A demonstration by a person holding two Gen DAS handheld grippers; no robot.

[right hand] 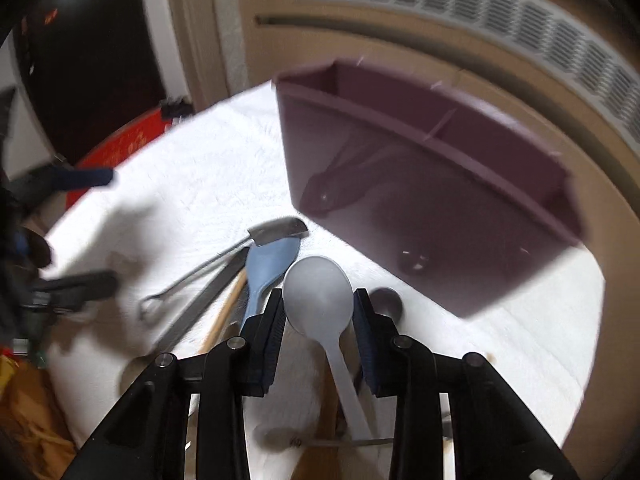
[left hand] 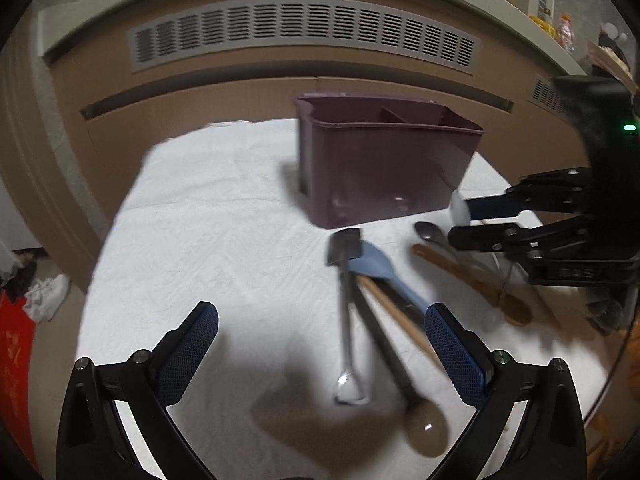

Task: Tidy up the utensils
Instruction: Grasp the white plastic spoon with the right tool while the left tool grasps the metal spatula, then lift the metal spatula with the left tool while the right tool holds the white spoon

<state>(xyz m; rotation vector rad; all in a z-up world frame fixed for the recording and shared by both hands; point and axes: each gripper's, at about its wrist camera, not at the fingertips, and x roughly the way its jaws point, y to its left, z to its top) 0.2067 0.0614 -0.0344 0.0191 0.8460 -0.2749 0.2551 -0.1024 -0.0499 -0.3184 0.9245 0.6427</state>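
A pale grey plastic spoon (right hand: 320,296) sits clamped between the pads of the right tongs (right hand: 318,312), bowl forward and lifted above the white-clothed desk (right hand: 208,168), just in front of the purple divided caddy (right hand: 420,216). The other utensils lie in a loose heap on the cloth before the caddy: a blue spatula (left hand: 374,268), a metal-handled spatula (left hand: 345,276), a dark ladle (left hand: 400,368), wooden spoons (left hand: 472,280) and a steel spoon (left hand: 428,232). The left tongs (left hand: 320,356) hang spread wide and empty above the heap.
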